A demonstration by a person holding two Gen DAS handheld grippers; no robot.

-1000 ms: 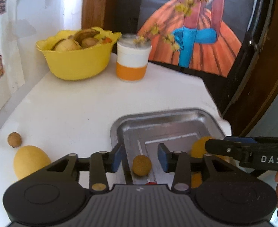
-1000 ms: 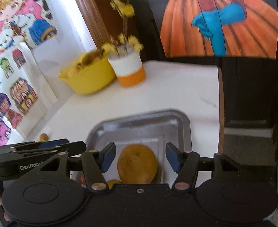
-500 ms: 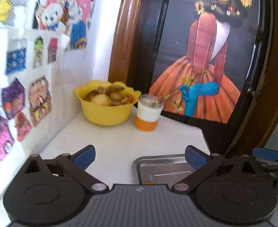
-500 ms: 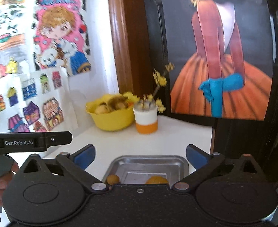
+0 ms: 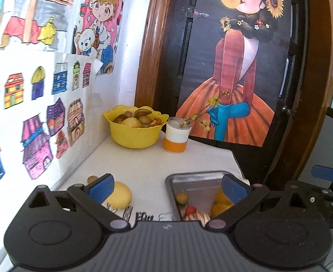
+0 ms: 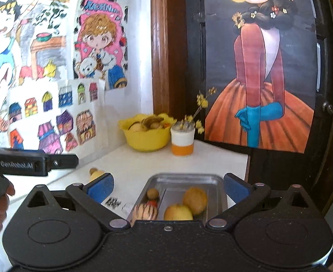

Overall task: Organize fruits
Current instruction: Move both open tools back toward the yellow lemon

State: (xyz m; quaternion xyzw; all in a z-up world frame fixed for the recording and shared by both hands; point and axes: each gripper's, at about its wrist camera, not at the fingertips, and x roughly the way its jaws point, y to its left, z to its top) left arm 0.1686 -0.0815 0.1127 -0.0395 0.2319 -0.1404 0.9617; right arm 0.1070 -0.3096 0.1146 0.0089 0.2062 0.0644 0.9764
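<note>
Both grippers are hanging above the white desk [image 5: 143, 167] with nothing between their blue pads. The left gripper [image 5: 166, 187] is keeping its jaws released and wide apart, and the right gripper [image 6: 167, 184] is doing the same.

In the lower middle of the right wrist view, the metal tray [image 6: 184, 178] is holding the fruits: a small round brown fruit [image 6: 153, 193], a dull orange-yellow round fruit [image 6: 194, 199], a yellow apple-like fruit [image 6: 177, 213], and a pale striped fruit [image 6: 143, 213] with a small red-orange piece just behind it.

In the lower left of the left wrist view, a smooth yellow lemon-like fruit [image 5: 120, 196] is lying on the desk outside the tray, with a small brown fruit [image 5: 92, 179] near it.

At the back, in the middle of the frame, a yellow bowl [image 5: 134, 136] is standing full of brownish and yellow pieces, just beside a white and orange cup [image 5: 176, 136] with yellow flower twigs.
</note>
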